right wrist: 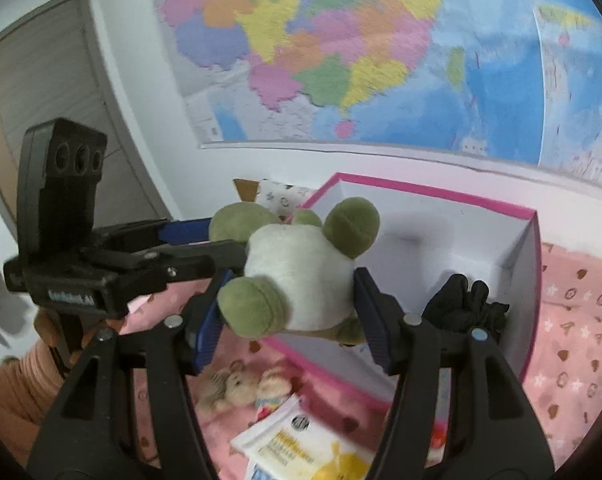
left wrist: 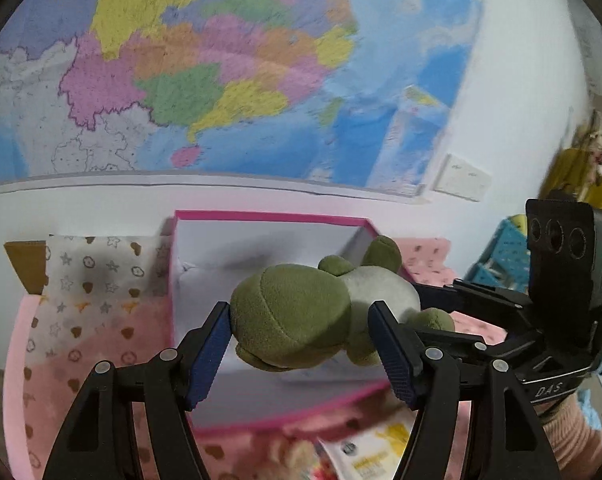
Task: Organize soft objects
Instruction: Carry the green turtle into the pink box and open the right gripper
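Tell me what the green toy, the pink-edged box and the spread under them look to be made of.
Green toy: plush, short matte pile, stitched seams, white belly; it bulges between the pads. Pink-edged box: likely rigid cardboard, smooth white inside, crisp straight walls. Spread: soft pink fabric, printed stars and hearts, probably fleece or cotton.

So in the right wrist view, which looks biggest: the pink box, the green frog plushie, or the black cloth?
1. pink box
2. green frog plushie, though it's nearer the camera, so it looks bigger than it is
3. black cloth
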Demonstrator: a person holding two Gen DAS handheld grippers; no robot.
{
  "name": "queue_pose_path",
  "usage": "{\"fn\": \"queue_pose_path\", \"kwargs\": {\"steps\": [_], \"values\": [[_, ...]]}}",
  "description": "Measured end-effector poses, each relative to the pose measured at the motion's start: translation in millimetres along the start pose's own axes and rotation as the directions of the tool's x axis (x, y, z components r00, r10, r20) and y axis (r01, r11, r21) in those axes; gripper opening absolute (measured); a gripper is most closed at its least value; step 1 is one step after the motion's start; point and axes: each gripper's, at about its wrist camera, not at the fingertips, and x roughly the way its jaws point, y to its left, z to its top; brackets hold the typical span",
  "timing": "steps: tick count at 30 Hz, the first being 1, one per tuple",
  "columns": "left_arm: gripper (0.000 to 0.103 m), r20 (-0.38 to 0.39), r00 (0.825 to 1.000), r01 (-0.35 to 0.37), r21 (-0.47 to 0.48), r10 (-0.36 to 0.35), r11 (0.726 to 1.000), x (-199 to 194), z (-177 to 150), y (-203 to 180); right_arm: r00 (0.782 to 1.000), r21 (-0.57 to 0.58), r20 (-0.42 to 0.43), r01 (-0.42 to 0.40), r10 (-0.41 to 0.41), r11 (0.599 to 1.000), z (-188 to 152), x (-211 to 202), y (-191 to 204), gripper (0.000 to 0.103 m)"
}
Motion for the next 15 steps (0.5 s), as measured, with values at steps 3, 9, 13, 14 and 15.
{"fn": "queue_pose_path", "kwargs": {"steps": [3,9,13,14,15], "values": [[0.07,-0.046,0.999,-0.009,-0.05,0.007,0.999,27,10,17,1.0,0.043,-0.03,-0.004,0.005,0.999,8,19,-19,0.063],[0.07,-0.099,0.994,-0.061,-0.105,0.051,0.993,71,25,43,0.997,0.1,-0.077,0.039,-0.031,0.994,22,61,-48,0.063],[0.07,-0.131,0.984,-0.14,-0.16,0.12,0.977,91,27,60,0.988,0.164,-0.108,0.123,-0.107,0.979,30,86,-69,0.063],[0.07,-0.137,0.982,-0.152,-0.171,0.129,0.974,94,26,63,0.987,0.194,-0.115,0.134,-0.114,0.972,30,88,-75,0.063],[0.07,-0.133,0.984,-0.146,-0.182,0.122,0.972,93,23,65,0.987,0.218,-0.118,0.133,-0.109,0.967,30,89,-79,0.063]]}}
